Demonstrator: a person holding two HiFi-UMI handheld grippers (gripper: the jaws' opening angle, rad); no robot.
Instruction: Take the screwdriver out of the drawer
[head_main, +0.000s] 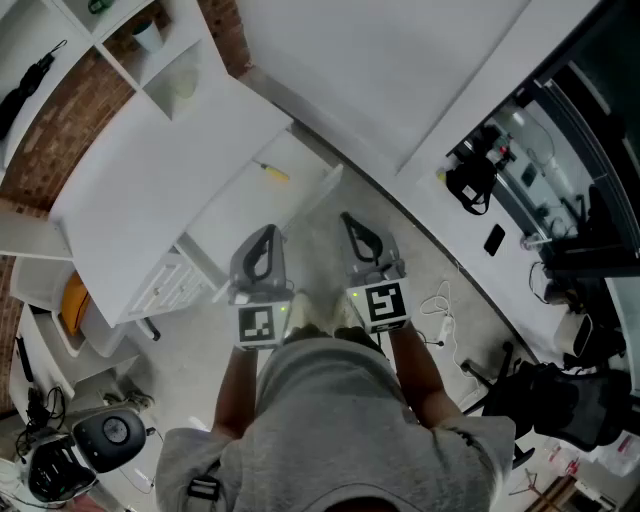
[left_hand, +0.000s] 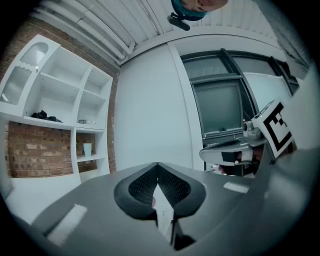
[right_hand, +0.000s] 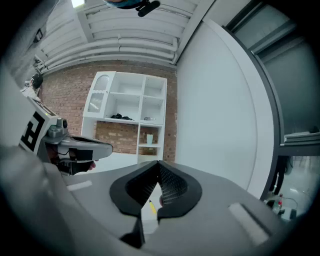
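Jaws closed tip to tip on the left gripper (head_main: 268, 233) and the right gripper (head_main: 349, 219), both empty; the screwdriver (head_main: 272, 172) lies in the open drawer (head_main: 245, 205), beyond both.

From the left: the left gripper hangs short of the drawer and, going in shut, would likely only nudge the screwdriver or knock the drawer inward. The screwdriver has a slim yellow handle and lies near the drawer's far end; I judge it could roll or slide against the wall if touched off-centre, and a pinch on the shaft might slip. The right gripper is level with the left one and lines up with the yellow handle through its own jaws, but it too must open before it reaches in. No brand or label can be read. The only print is the black-and-white square markers on each gripper's cube.
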